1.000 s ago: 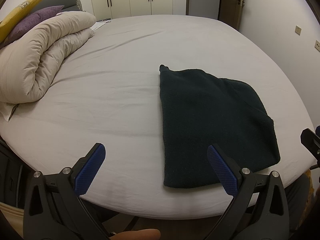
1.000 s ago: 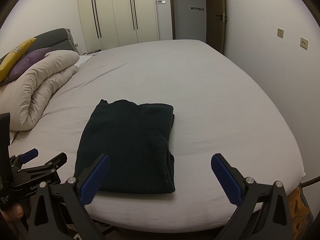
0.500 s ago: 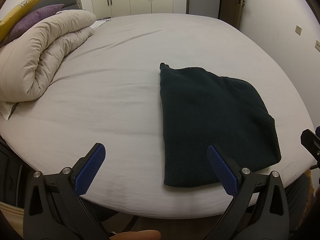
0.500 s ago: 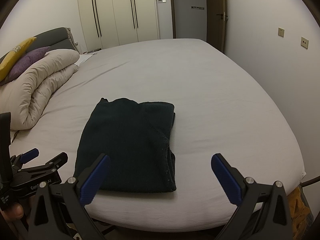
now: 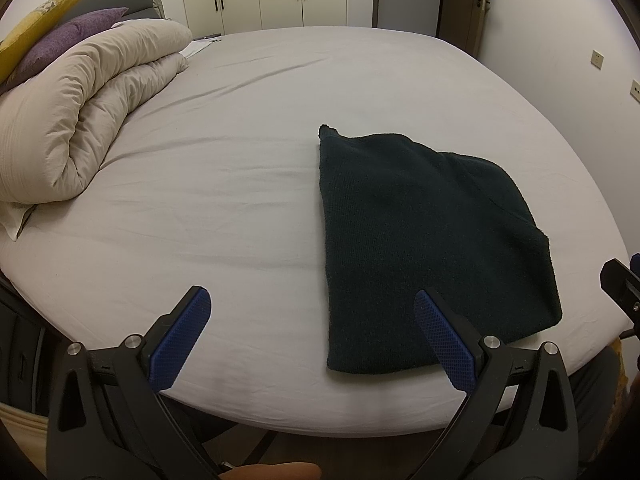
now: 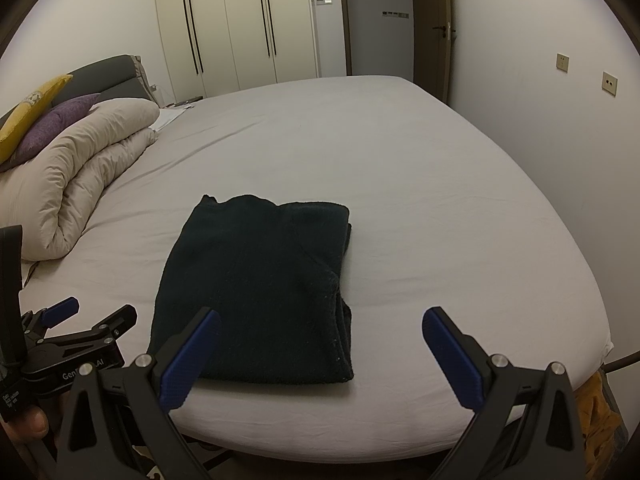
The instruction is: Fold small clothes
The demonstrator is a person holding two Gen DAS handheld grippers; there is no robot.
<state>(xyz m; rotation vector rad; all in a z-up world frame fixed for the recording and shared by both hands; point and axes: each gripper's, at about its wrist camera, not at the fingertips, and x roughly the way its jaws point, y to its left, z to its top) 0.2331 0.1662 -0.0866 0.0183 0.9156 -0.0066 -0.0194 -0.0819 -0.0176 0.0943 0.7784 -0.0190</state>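
In my left wrist view, my left tongs (image 5: pixel 312 336) are wide open and hold nothing, and they hang above the near edge of the bed (image 5: pixel 240 184). The dark garment (image 5: pixel 424 248) lies flat on the sheet at about 2 o'clock from them, and my right blue pad (image 5: pixel 444 344) covers a little of its near hem. I judge the garment is already folded into a compact packet, so to do the step well I should only check that the edges are even and not pull the cloth. If one more fold is needed, each tongs should pinch a near corner low, through all layers. The rolled duvet (image 5: pixel 84 112) is well apart at 10 o'clock. In my right wrist view, my right tongs (image 6: pixel 320 356) are also spread open and empty. The garment (image 6: pixel 256 280) is here at 11 o'clock, near the bed edge. It looks like thick, fuzzy knit, very dark green or black, with stacked layers that show along its right side and a small tip that sticks out at the far left corner.
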